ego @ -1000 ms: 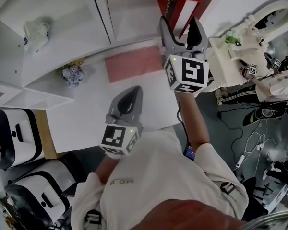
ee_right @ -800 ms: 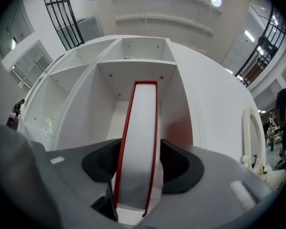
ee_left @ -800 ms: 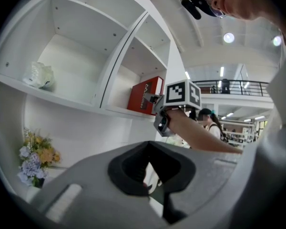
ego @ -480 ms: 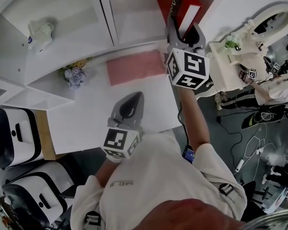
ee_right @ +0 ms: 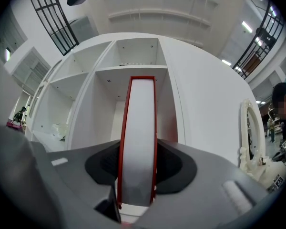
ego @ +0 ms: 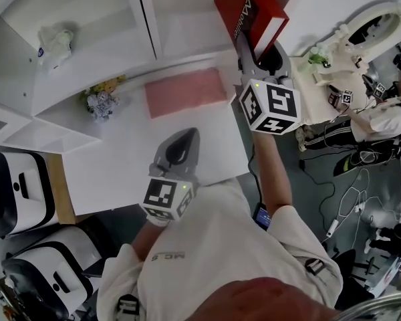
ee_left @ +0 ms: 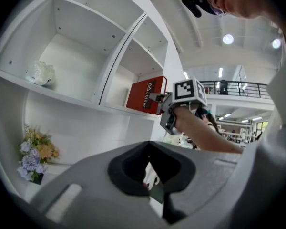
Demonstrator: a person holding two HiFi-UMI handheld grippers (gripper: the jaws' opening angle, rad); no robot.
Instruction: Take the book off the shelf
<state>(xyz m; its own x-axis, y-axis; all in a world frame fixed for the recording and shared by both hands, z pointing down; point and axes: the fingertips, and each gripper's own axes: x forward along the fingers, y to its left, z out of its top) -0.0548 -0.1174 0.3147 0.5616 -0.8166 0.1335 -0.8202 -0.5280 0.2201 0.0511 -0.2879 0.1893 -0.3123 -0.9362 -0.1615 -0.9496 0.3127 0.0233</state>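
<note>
A red book [ego: 247, 9] with white pages stands in the right-hand compartment of the white shelf [ego: 180, 19], leaning toward me. My right gripper [ego: 259, 45] is shut on the book's outer edge. In the right gripper view the book [ee_right: 138, 137] runs straight up between the two jaws, which press on both covers. The left gripper view shows the book [ee_left: 145, 95] with the right gripper [ee_left: 158, 98] on it. Lower down, over the white table [ego: 127, 166], my left gripper [ego: 180, 139] hangs shut with nothing in it.
A small bunch of flowers [ego: 101, 101] and a pink mat [ego: 185, 91] lie on the table below the shelf. A crumpled white object [ego: 53, 42] sits in the left compartment. A white ornate frame [ego: 347, 45] stands at the right; white headsets [ego: 20, 192] lie at the left.
The right gripper has moved forward onto the book and its jaws have shut on it. The book now leans out of its compartment. The left gripper has hardly moved.
</note>
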